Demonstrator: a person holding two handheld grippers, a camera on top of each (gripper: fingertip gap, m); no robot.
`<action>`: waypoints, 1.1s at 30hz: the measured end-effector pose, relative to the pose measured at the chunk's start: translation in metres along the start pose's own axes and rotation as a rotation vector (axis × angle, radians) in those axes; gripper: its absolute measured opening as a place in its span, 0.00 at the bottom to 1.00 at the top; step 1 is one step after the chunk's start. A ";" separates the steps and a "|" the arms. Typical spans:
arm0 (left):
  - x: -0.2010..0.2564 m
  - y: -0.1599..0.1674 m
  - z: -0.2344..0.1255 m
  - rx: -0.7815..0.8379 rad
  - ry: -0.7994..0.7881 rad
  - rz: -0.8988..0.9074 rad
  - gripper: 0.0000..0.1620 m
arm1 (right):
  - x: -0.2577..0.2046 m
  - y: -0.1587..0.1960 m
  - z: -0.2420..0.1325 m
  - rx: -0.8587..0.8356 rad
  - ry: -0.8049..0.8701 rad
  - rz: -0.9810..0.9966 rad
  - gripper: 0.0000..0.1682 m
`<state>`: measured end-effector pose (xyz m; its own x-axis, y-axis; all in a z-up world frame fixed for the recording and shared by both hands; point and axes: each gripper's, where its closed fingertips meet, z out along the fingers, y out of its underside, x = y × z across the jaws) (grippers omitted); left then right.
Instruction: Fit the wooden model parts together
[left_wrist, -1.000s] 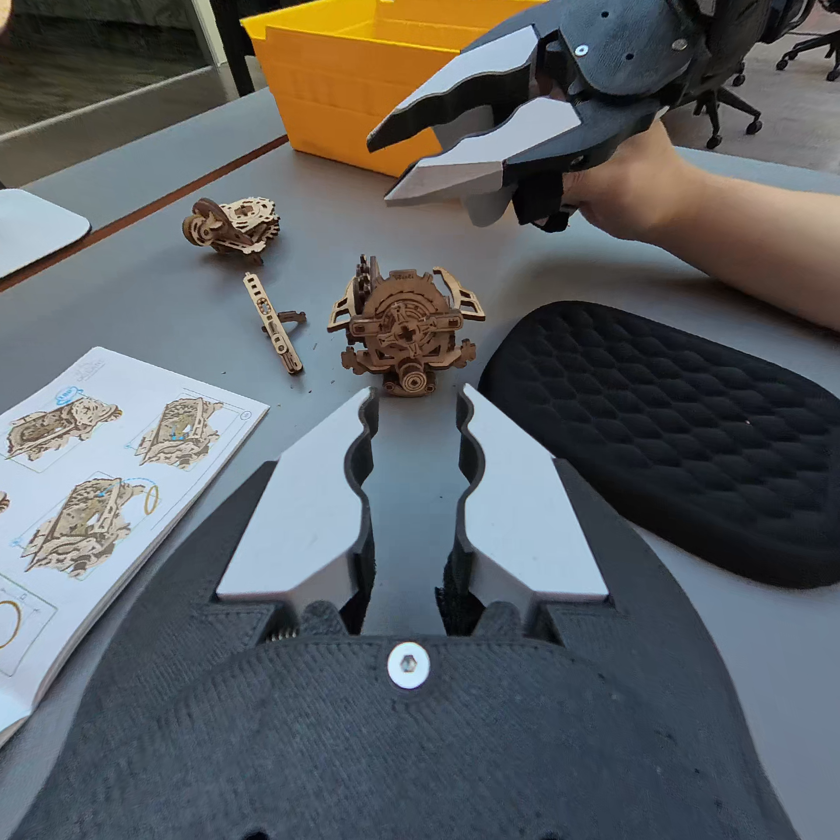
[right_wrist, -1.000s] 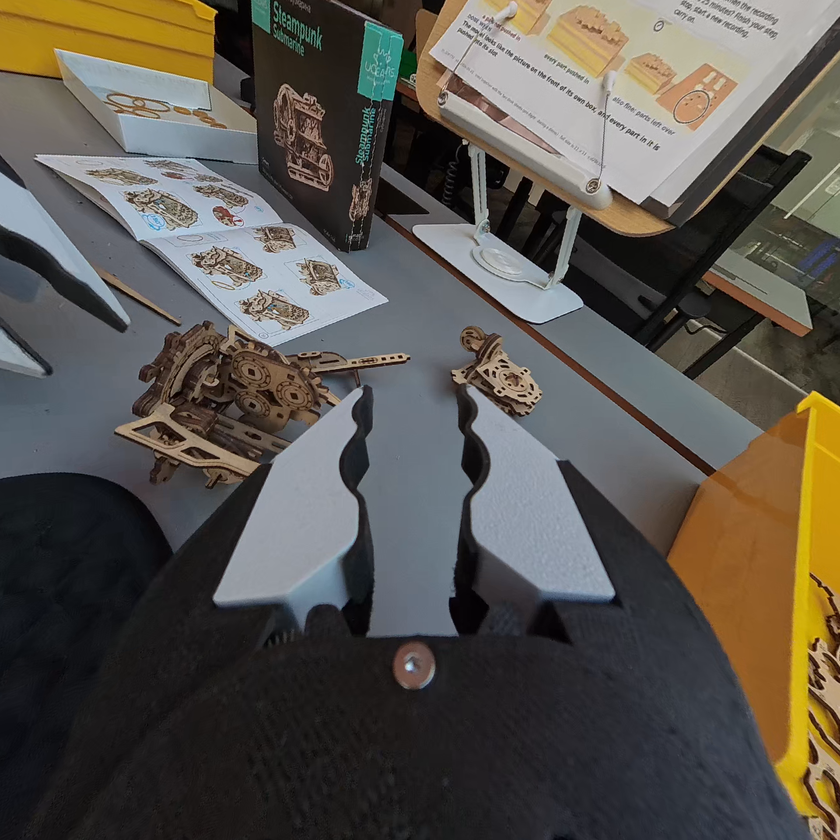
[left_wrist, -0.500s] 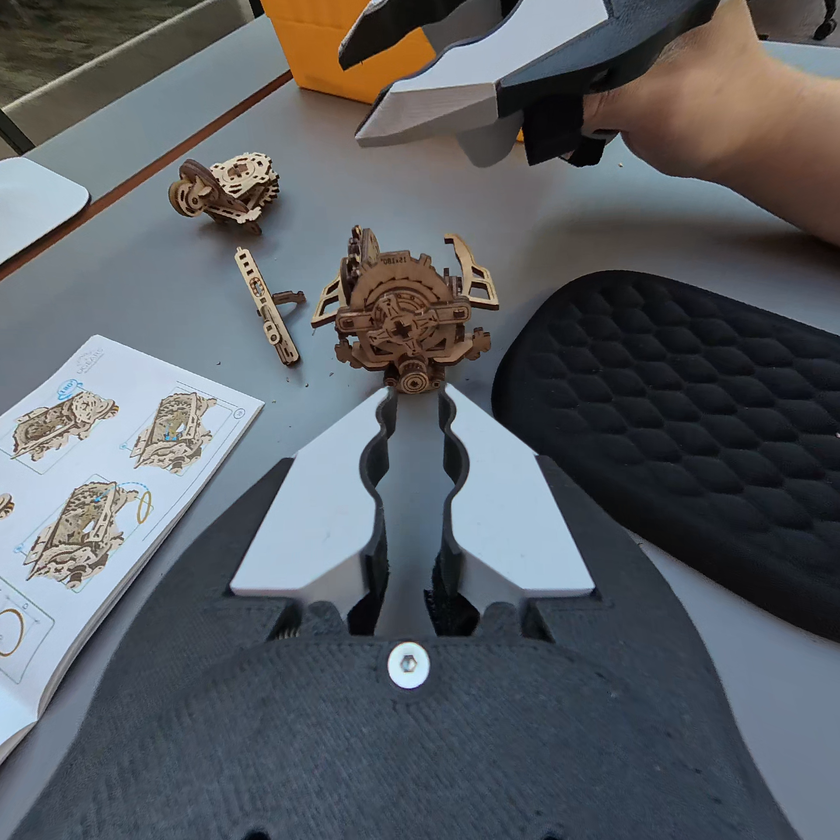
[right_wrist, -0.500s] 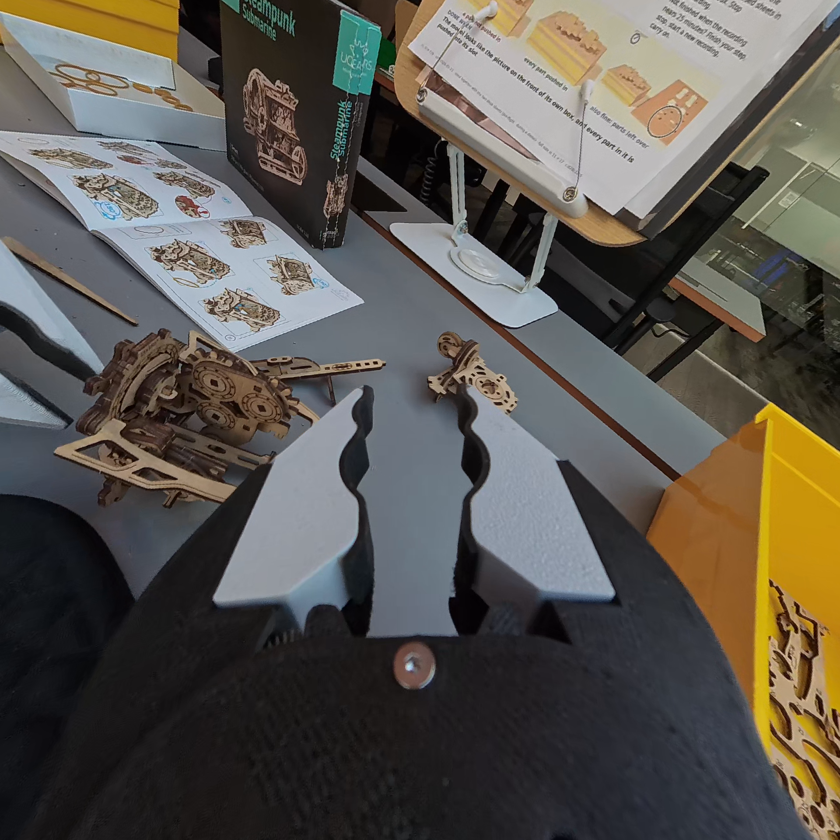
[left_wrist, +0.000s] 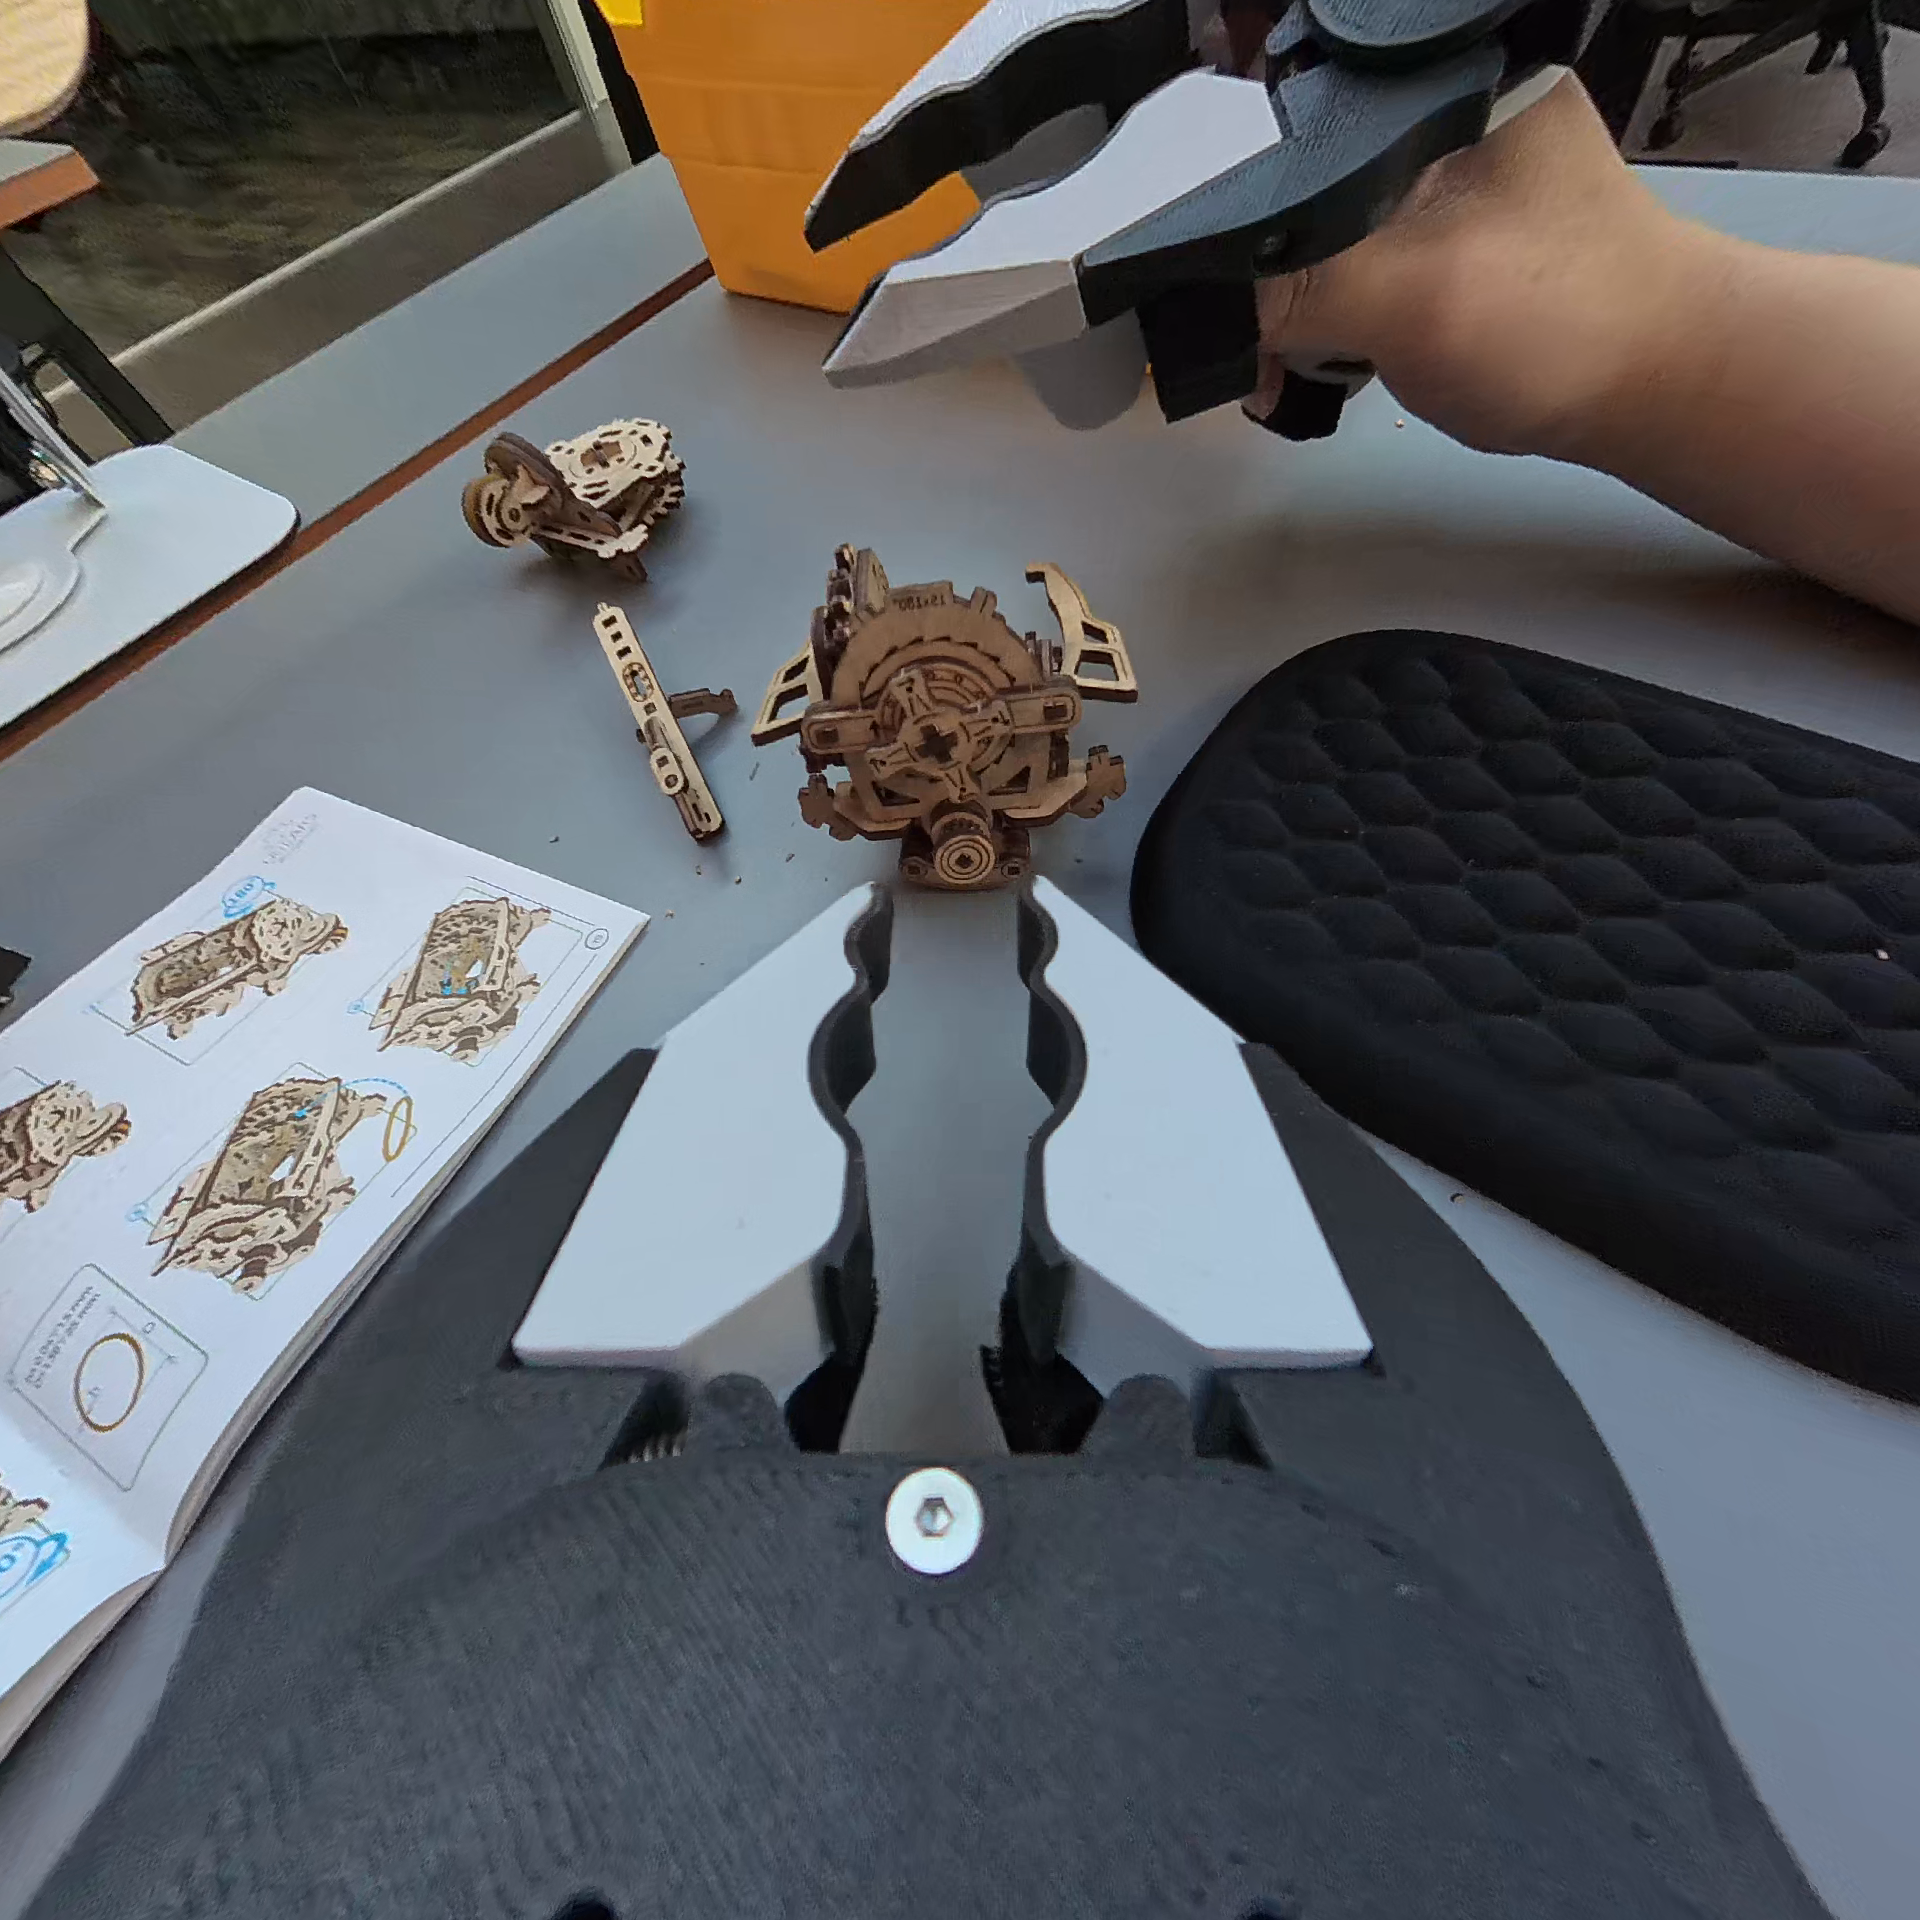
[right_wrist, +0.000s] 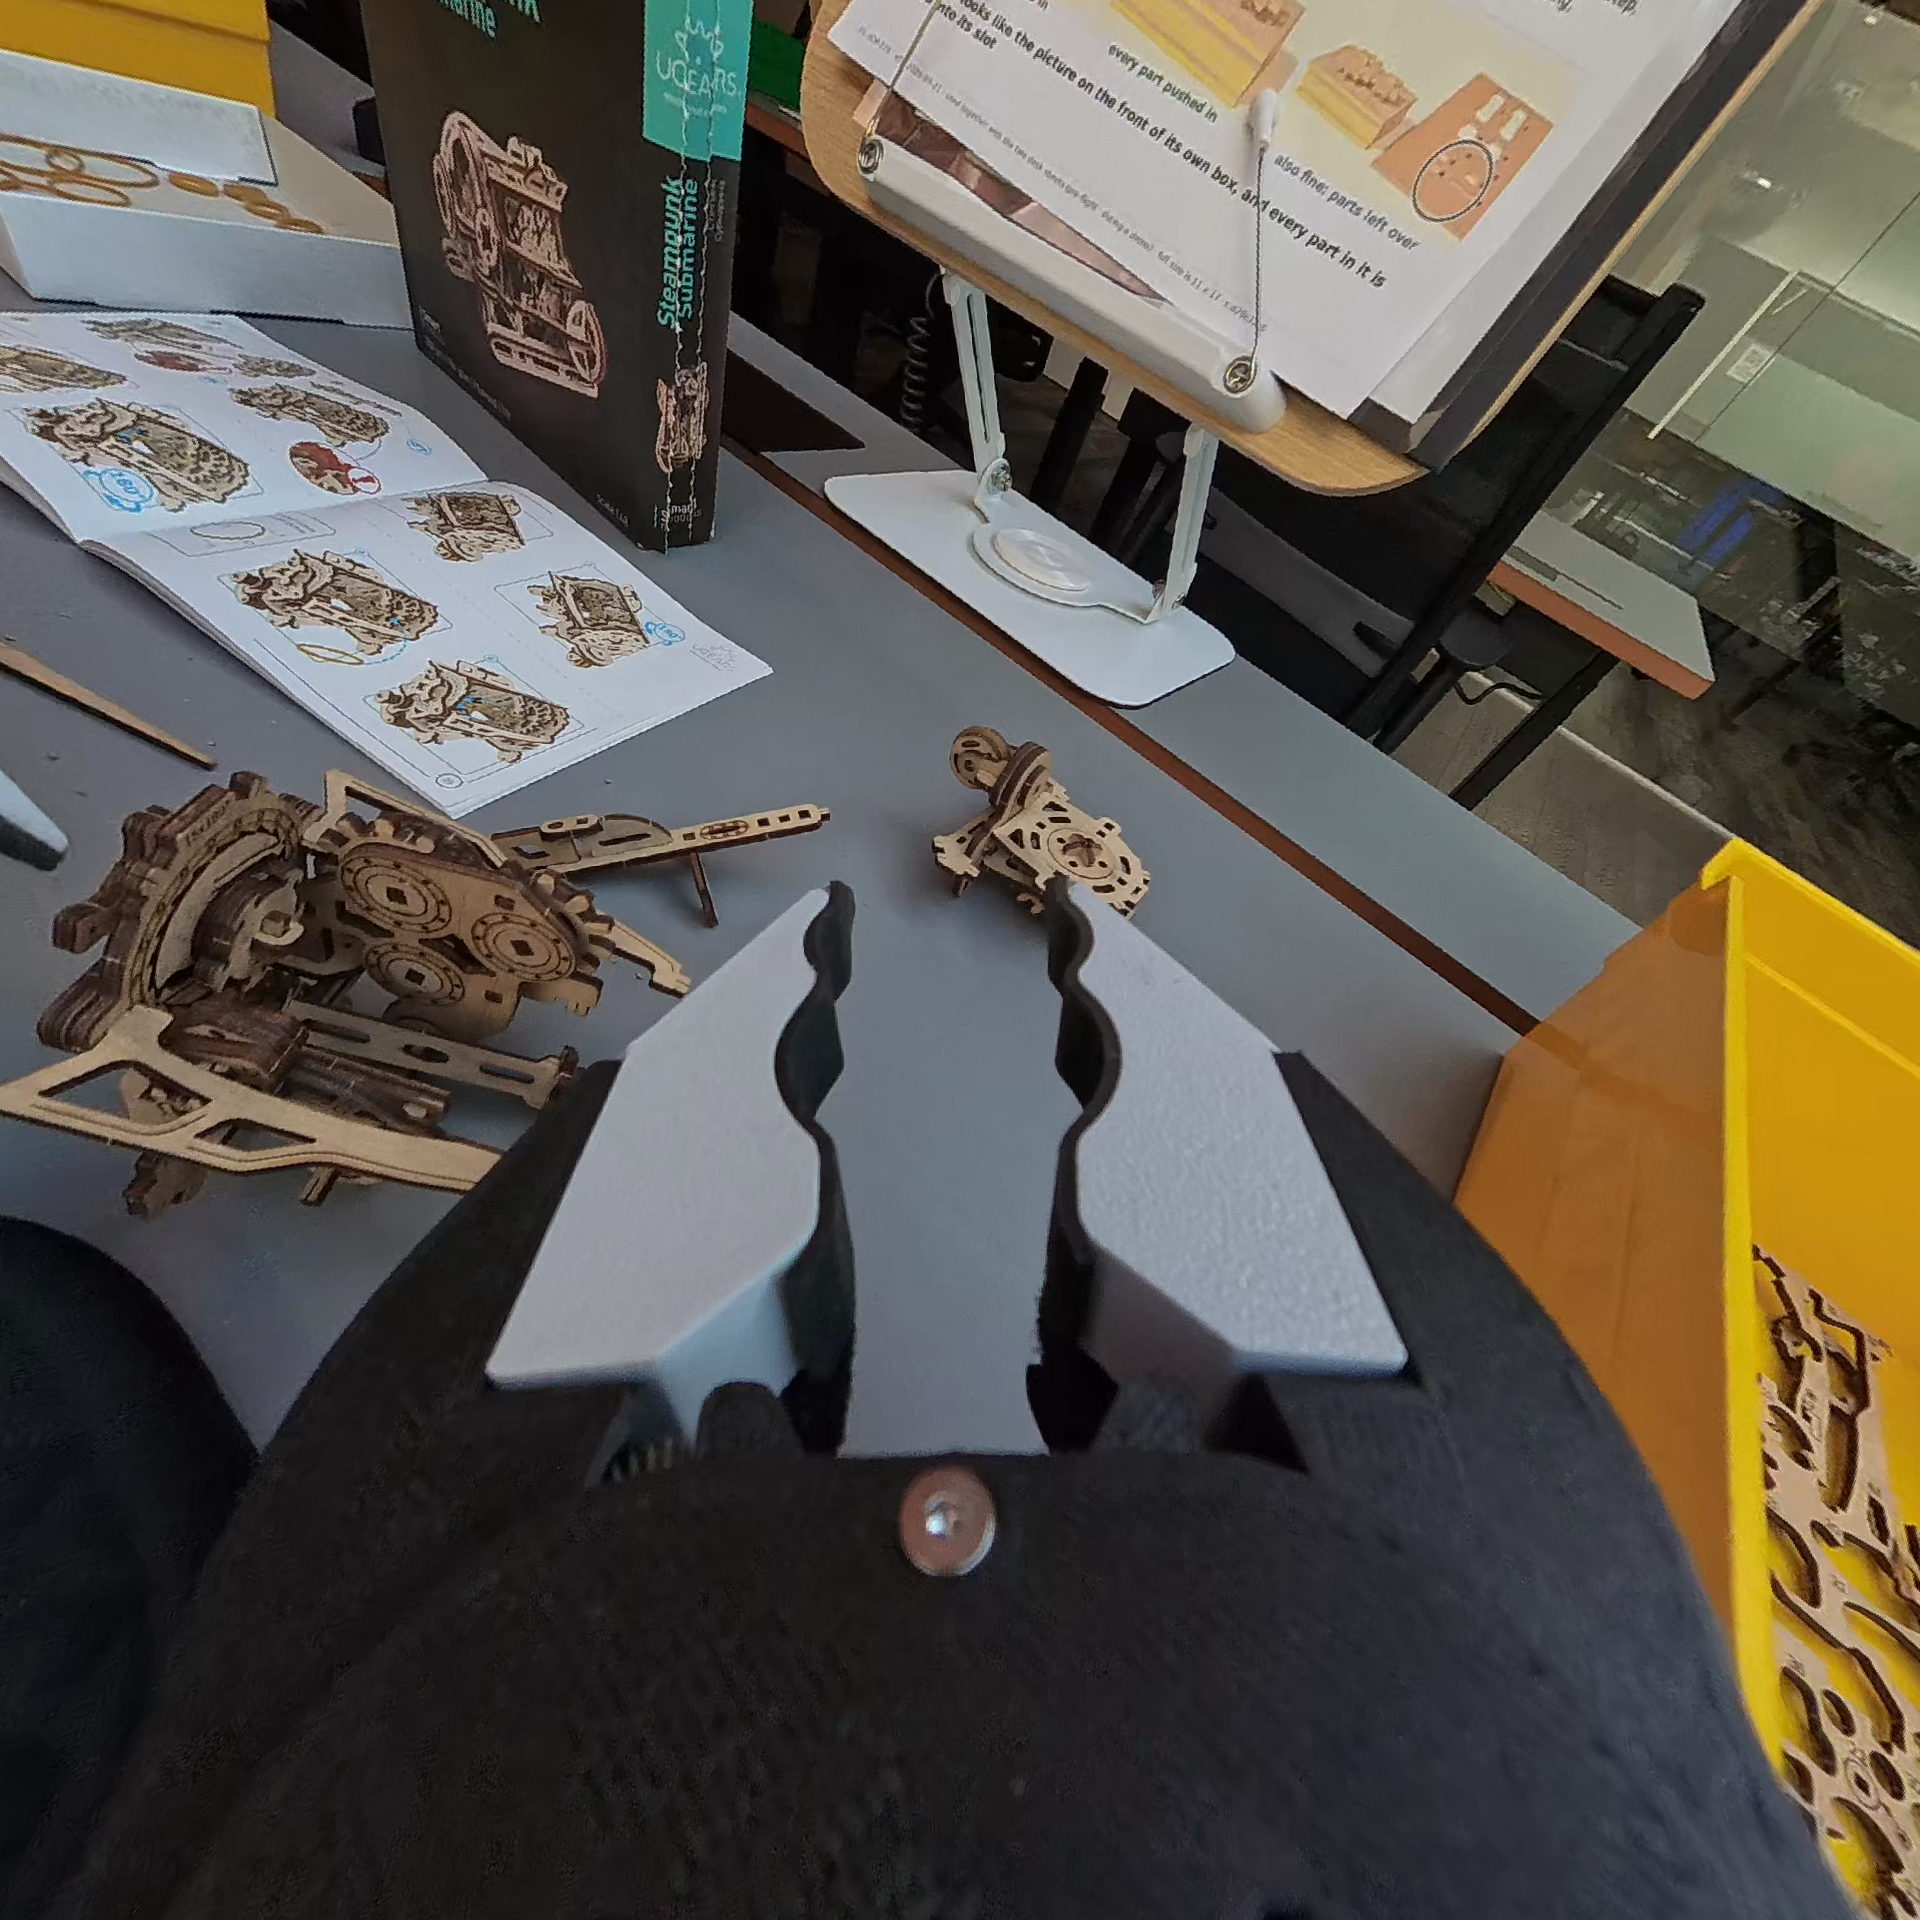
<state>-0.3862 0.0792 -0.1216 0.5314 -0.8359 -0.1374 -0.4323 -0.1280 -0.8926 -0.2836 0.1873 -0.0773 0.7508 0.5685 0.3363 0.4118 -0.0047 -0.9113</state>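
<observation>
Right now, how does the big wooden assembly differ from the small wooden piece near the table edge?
The big assembly is far bulkier than the small piece and shows several gear discs. The big assembly sits just ahead of the left gripper; the small piece lies by the right gripper. Both are laser-cut wood, ungripped, on the grey table.

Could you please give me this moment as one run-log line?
left gripper: open, empty, facing main wooden assembly | right gripper: open, empty, near small wheeled subassembly | slotted bar: on table

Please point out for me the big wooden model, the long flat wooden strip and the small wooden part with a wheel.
big wooden model (left_wrist: 940, 743): left wrist view, on its round front face.
long flat wooden strip (left_wrist: 657, 722): left wrist view, mid-length.
small wooden part with a wheel (right_wrist: 1039, 836): right wrist view, on its body.
</observation>
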 end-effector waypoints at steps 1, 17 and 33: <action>0.000 -0.002 -0.002 0.014 -0.007 0.004 0.17 | 0.000 -0.001 0.000 0.006 -0.001 0.009 0.23; 0.006 -0.017 -0.021 0.164 0.005 0.052 0.23 | -0.030 0.004 0.009 -0.024 -0.128 -0.024 0.27; -0.004 -0.045 0.020 0.158 0.020 -0.125 0.46 | -0.035 0.014 0.010 -0.030 -0.160 -0.019 0.22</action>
<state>-0.3542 0.0996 -0.0894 0.5580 -0.8297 -0.0144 -0.2436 -0.1471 -0.9587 -0.3093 0.1759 -0.1038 0.6520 0.6925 0.3088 0.4416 -0.0158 -0.8971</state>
